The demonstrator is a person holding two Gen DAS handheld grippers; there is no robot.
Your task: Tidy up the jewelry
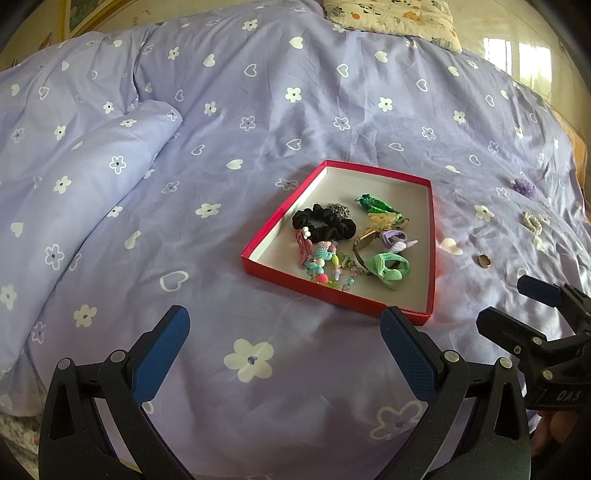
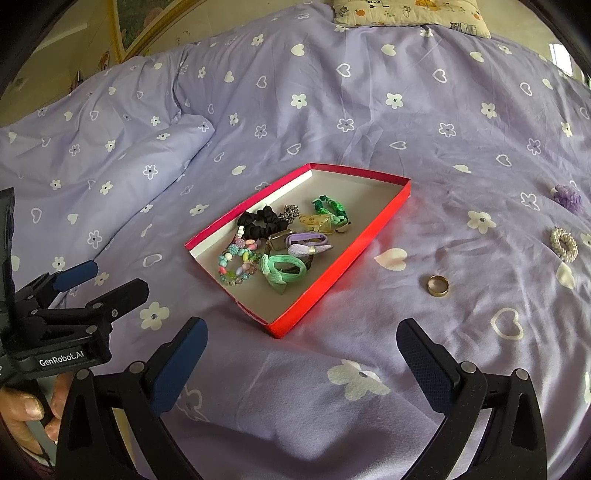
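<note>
A red box lid (image 1: 431, 236) (image 2: 380, 218) lies on the bed and holds a black scrunchie (image 1: 325, 221) (image 2: 258, 221), a bead bracelet (image 1: 328, 269) (image 2: 236, 262), a green bow tie (image 1: 388, 267) (image 2: 282, 271) and several other hair pieces. To its right on the cover lie a gold ring (image 1: 484, 261) (image 2: 438, 285), a pearl ring-shaped piece (image 1: 532, 222) (image 2: 564, 243) and a purple flower piece (image 1: 524, 187) (image 2: 569, 197). My left gripper (image 1: 284, 354) (image 2: 103, 280) is open and empty, short of the box. My right gripper (image 2: 303, 362) (image 1: 506, 306) is open and empty, near the box's front corner.
The purple flowered duvet (image 1: 258, 110) (image 2: 369, 110) covers the whole bed, bunched into a fold at the left (image 1: 92, 166). A patterned pillow (image 1: 391, 16) (image 2: 406, 13) lies at the far end. The bed's edge runs along the right (image 1: 578, 155).
</note>
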